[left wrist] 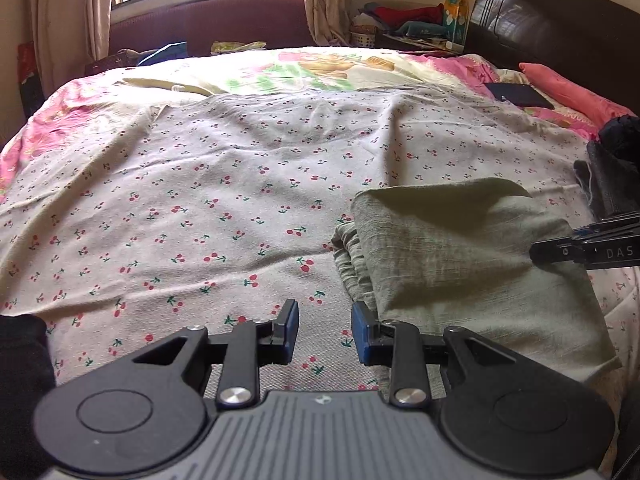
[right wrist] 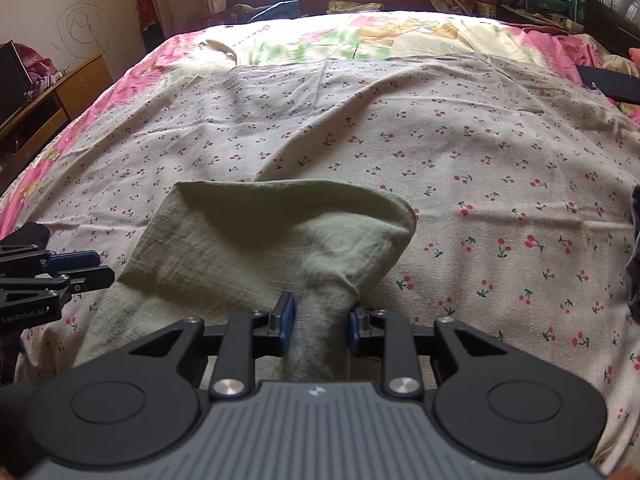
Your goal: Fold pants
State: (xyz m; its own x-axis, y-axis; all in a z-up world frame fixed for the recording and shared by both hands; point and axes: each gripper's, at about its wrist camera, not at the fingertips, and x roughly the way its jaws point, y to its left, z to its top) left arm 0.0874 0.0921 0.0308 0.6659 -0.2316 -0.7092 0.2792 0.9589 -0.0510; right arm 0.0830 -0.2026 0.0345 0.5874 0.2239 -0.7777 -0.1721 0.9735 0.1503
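A: Pants on the bed, near edge, lying on the cherry-print sheet. Olive-grey, folded over into a thick rectangle. Far edge rounded, so a fold line, not a hem.

B: Left gripper?

A: Jaws parted, nothing between the pads. Only sheet visible in the gap. Sitting just beside the left edge of the pants, right-hand pad close to the cloth; touching or not, can't tell.

B: Right gripper?

A: Also parted. A raised ridge of fabric running up between the pads. Pads flanking it, not visibly pinching: a gap on the left pad side, right side less clear. Marked as not gripping.

B: Reason for that ridge?

A: Probably bunched by a pinch at that spot; cloth standing up rather than lying flat. Judgement only.

B: Why both at the near side?

A: One at each near corner fits a two-corner carry, keeping the edge straight. Both angled downward at the bed. From the left view, right gripper tip resting over the right side of the pants.

B: Progress?

A: Looks late-stage. Layers stacked on the left edge, bundle compact. Ridge and slightly lifted far fold unsmoothed.

B: Risks?

A: Soft, loose weave; ridge likely to stay unless pressed flat. Dragging could pull layers askew.

B: Other items?

A: Dark flat item near the pink pillow, well apart.
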